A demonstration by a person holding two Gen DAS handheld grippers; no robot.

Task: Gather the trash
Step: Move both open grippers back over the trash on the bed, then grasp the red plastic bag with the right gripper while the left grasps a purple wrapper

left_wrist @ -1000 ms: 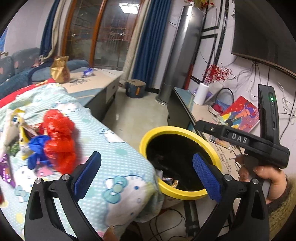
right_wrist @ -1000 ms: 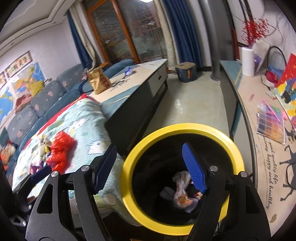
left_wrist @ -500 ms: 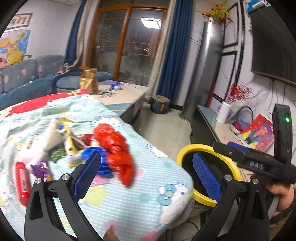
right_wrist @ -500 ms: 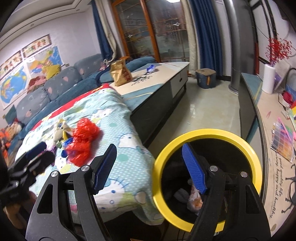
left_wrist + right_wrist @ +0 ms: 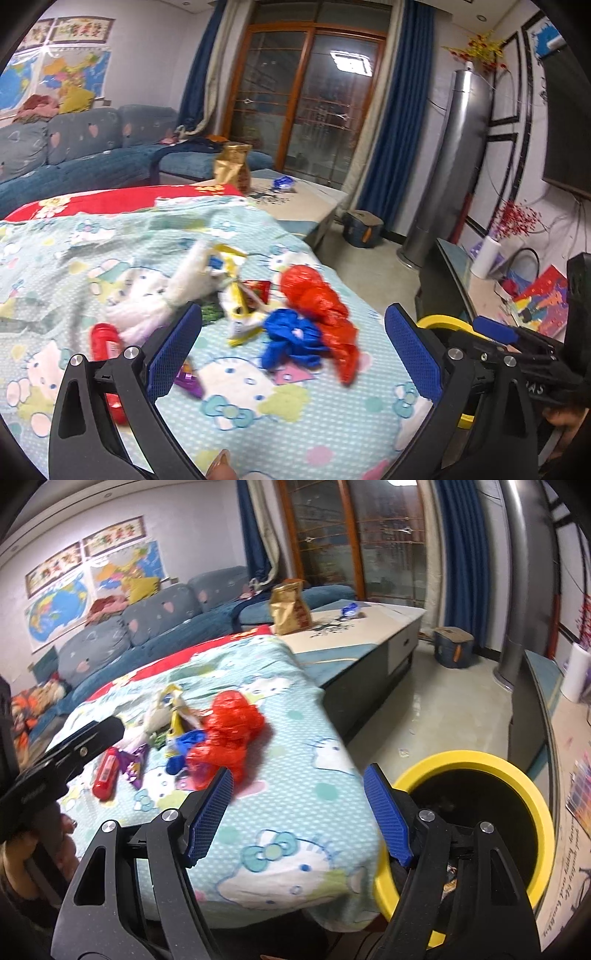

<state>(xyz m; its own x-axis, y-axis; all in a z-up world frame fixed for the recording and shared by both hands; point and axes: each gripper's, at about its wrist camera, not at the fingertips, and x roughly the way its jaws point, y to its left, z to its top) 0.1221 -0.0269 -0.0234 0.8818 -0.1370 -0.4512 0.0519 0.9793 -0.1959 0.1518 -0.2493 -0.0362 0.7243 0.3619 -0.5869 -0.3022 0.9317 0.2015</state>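
Your left gripper [image 5: 293, 350] has its jaws wide apart with nothing between the blue pads [image 5: 173, 350]; it hangs above the cloth [image 5: 258, 417], aimed at the heap of trash. Your right gripper [image 5: 297, 812] is just as wide and just as empty, over the near corner of the cloth with the bin [image 5: 532, 801] just to its right.

Nearest your left pads lie a purple wrapper [image 5: 188, 380] and a red tube [image 5: 105, 339], the tube partly hidden behind the left finger. Just past them sits a blue bag [image 5: 291, 339], touching a crumpled red bag [image 5: 321, 306] on its right. Beside the blue bag lies a yellow wrapper [image 5: 240, 295], and a white wad [image 5: 162, 295] lies to its left; this part is blurred, so the smaller scraps cannot be told apart.

From the right wrist the same heap shows: the red bag [image 5: 229, 731] nearest, the blue one [image 5: 181, 749] to its left, then the purple wrapper [image 5: 135, 764] and the tube [image 5: 107, 771]. The bin stands on the floor against the cloth's edge, yellow-rimmed, black inside.

Farther off, a low table [image 5: 369, 627] carries a gold bag [image 5: 288, 609] and a small blue wrapper [image 5: 351, 609]. Beyond it a sofa [image 5: 147, 627] runs along the wall under the maps [image 5: 62, 605].
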